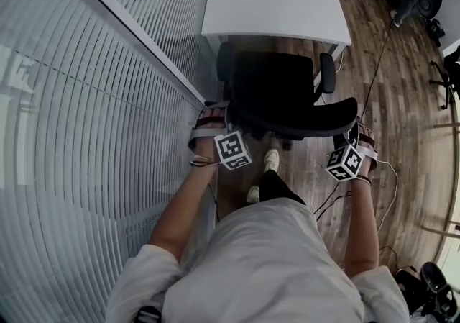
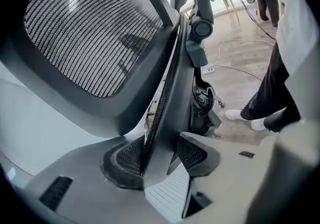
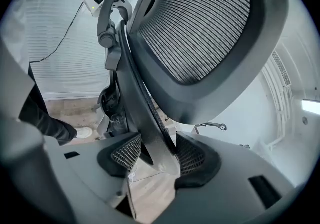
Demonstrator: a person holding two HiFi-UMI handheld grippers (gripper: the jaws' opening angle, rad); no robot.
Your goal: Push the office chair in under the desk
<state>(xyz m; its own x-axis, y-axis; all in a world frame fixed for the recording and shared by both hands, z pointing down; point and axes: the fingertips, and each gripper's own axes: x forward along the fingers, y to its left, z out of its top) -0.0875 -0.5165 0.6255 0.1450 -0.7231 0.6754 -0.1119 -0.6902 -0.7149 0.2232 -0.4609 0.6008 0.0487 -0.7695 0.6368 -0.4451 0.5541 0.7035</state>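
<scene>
Right now, your left gripper (image 1: 208, 119) has its fingers (image 2: 122, 160) closed on the left edge of the backrest (image 2: 85, 33) of the chair (image 1: 284, 91), with the dark rim wedged between the pads. Your right gripper (image 1: 357, 136) does the same on the right edge, its fingers (image 3: 195, 155) clamped on the rim. The chair stands on the wooden floor (image 1: 392, 98) facing the white bench (image 1: 273, 1), its seat just short of the near edge and not yet under it. A glass wall (image 1: 86, 98) with blinds runs along your left
</scene>
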